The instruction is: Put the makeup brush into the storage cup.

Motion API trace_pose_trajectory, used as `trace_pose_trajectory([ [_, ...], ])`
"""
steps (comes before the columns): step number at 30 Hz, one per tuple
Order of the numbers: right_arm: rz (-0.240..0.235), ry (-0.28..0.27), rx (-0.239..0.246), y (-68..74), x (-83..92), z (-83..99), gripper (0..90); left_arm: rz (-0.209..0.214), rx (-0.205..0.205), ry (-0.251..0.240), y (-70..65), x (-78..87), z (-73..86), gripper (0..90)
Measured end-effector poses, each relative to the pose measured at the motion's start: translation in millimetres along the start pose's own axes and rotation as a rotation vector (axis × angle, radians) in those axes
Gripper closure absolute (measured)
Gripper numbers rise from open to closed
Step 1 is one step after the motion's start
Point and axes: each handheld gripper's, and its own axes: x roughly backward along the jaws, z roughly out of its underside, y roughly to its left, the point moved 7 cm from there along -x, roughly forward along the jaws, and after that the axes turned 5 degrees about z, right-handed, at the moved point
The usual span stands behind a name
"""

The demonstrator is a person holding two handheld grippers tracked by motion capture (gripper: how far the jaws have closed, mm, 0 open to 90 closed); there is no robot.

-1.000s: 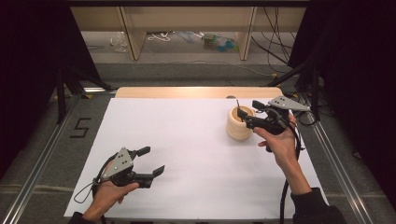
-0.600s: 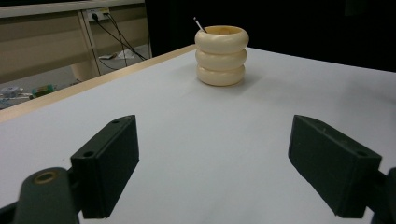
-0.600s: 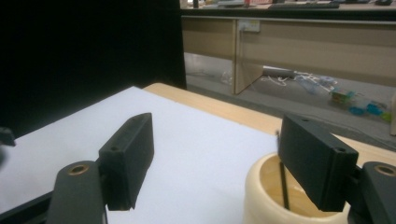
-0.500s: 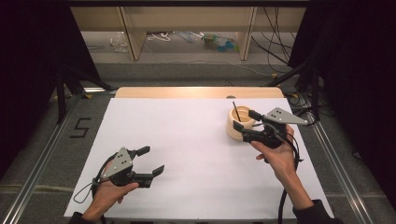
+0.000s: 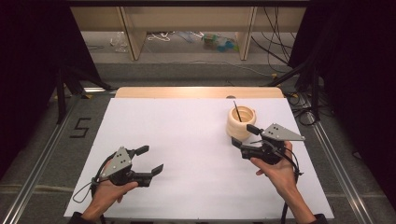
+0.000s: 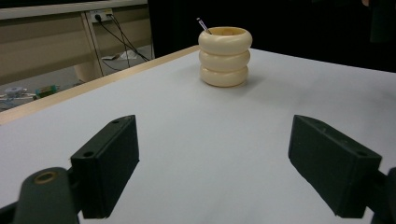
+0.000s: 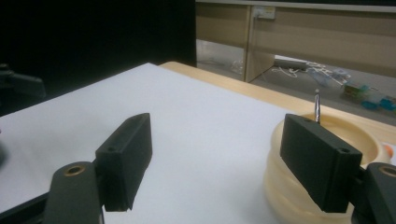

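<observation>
The ribbed cream holder (image 5: 241,122) stands upright on the white table cover (image 5: 196,140), toward the far right, with a thin dark pen (image 5: 237,111) leaning in its mouth. Starting at your left: your left hand (image 5: 106,196) holds the left gripper (image 5: 150,160) low over the near left part of the cover, its jaws spread wide with nothing between them. In the left gripper view those two black jaws frame bare white surface, and the holder (image 6: 224,56) sits well beyond them with the pen (image 6: 203,25) tip poking above its rim. The middle of the cover lies between your two tools. Moving right, your right hand (image 5: 276,170) holds the right gripper (image 5: 243,136) just beside the near side of the holder, its jaws also spread apart and gripping nothing. In the right gripper view the holder (image 7: 299,186) sits partly behind the right-hand jaw, and the pen (image 7: 317,106) rises upright above it. I cannot tell whether that jaw touches the holder's wall.
</observation>
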Motion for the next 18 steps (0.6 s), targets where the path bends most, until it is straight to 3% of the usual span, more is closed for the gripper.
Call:
trace_pose_trajectory([
  [4,0.002,-0.004,0.014,2.8,4.7,5.8,25.7,-0.003,0.006,-0.003,0.3,0.6,-0.5,16.2],
  [7,-0.007,-0.023,0.004,4.3,7.4,7.7,25.4,0.000,0.009,-0.003,0.0,0.1,-0.2,16.2],
  [8,-0.028,0.003,-0.014,6.9,9.9,10.1,25.0,-0.001,-0.003,-0.001,0.3,0.2,-0.3,16.2],
  [11,-0.015,-0.028,-0.019,7.0,11.0,13.2,23.8,-0.002,-0.004,0.000,0.2,-0.1,-0.2,16.3],
  [12,-0.006,-0.017,-0.001,5.4,12.2,16.2,22.4,-0.002,-0.002,0.000,0.2,-0.1,-0.1,16.3],
  [16,-0.019,0.023,-0.032,9.1,14.7,25.9,23.0,-0.003,-0.003,-0.001,0.4,0.1,-0.2,16.3],
  [18,-0.007,0.007,-0.003,7.0,14.0,28.0,23.1,-0.003,-0.003,-0.001,0.4,0.2,-0.2,16.3],
])
